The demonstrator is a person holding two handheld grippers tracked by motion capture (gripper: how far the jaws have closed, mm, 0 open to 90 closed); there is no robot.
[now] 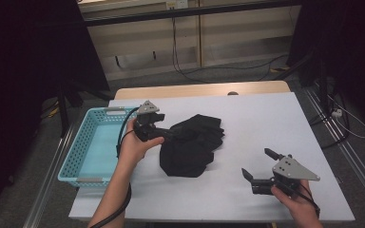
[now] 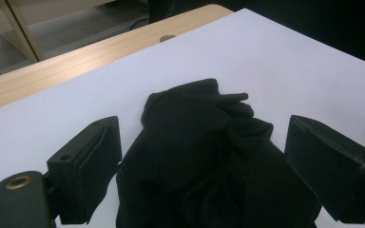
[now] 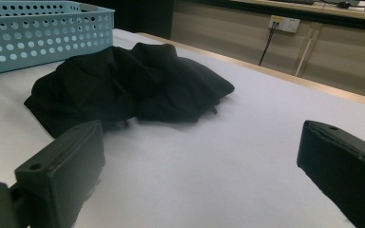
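A crumpled black cloth [image 1: 192, 145] lies in a heap near the middle of the white table. My left gripper [image 1: 167, 131] is at the cloth's left edge, pointing toward it. In the left gripper view its jaws stand wide apart, and the cloth [image 2: 204, 156] bulges between them without being pinched. My right gripper [image 1: 257, 163] rests low near the front right of the table, open, with nothing between its jaws. Its own view shows the cloth [image 3: 128, 85] some way ahead, beyond the bare tabletop between the jaws.
A light blue perforated basket [image 1: 83, 142] stands at the table's left edge, beside my left hand; its wall [image 3: 38, 38] is behind the cloth in the right gripper view. The white surface [image 1: 266, 118] ends in a wooden strip [image 1: 199, 89] at the back.
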